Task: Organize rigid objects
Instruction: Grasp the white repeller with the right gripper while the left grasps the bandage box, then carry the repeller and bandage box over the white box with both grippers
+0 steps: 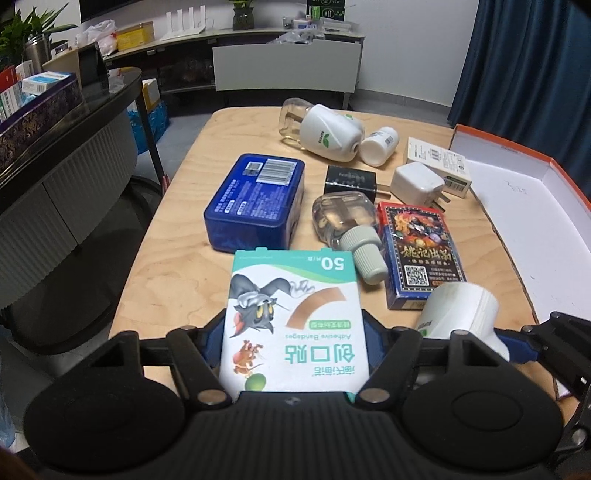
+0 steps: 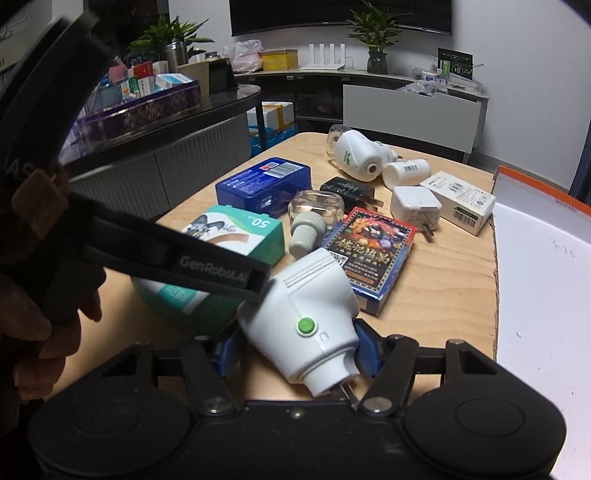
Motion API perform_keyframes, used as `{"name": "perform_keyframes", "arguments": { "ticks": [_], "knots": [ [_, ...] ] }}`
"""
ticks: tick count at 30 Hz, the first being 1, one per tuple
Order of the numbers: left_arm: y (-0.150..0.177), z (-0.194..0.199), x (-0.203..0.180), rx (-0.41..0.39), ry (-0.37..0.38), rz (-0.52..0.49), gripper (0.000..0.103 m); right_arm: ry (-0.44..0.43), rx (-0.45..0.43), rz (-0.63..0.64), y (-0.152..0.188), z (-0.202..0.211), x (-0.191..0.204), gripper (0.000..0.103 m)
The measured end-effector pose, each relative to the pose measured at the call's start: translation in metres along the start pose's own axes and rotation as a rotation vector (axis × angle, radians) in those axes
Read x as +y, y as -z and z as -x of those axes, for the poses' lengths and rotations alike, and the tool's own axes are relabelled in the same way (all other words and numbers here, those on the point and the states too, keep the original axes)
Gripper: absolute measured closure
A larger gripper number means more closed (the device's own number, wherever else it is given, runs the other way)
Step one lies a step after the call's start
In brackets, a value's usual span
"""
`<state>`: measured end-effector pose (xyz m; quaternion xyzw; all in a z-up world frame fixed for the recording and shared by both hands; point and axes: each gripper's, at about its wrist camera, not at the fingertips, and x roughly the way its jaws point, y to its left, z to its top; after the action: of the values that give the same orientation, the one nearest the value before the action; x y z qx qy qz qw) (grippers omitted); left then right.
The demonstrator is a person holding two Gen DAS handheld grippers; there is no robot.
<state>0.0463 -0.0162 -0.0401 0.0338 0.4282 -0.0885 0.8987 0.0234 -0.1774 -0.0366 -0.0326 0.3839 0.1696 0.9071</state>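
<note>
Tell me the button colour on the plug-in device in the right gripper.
Green button, clearest in the right wrist view.

Light wood table (image 1: 173,280) is set on a grey floor (image 1: 192,122). White walls (image 1: 406,48) are seen behind; a blue curtain (image 1: 524,66) is hung at right. A dark curved counter (image 1: 74,122) is placed left. A low shelf (image 2: 369,75) is topped with plants (image 2: 375,27); a dark screen (image 2: 340,14) is mounted above.

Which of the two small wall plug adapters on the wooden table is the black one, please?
The black plug adapter lies just behind the clear refill bottle, nearer the blue tin; the white plug adapter sits beside the white carton.
</note>
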Motion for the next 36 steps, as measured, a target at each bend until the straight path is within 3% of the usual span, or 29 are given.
{"name": "perform_keyframes", "arguments": {
  "ticks": [16,26,36],
  "knots": [
    [-0.017,0.036,-0.024,-0.078,0.006,-0.020,0.031,0.053,-0.099,-0.069,-0.013,0.046,-0.041,0.028],
    [-0.035,0.035,-0.070,-0.100,0.078,-0.053,0.031,0.131,-0.148,-0.171,-0.020,0.074,-0.093,0.028],
    [-0.062,0.018,-0.133,-0.085,0.178,-0.100,0.031,0.230,-0.163,-0.311,-0.017,0.093,-0.169,0.028]
  ]
}}
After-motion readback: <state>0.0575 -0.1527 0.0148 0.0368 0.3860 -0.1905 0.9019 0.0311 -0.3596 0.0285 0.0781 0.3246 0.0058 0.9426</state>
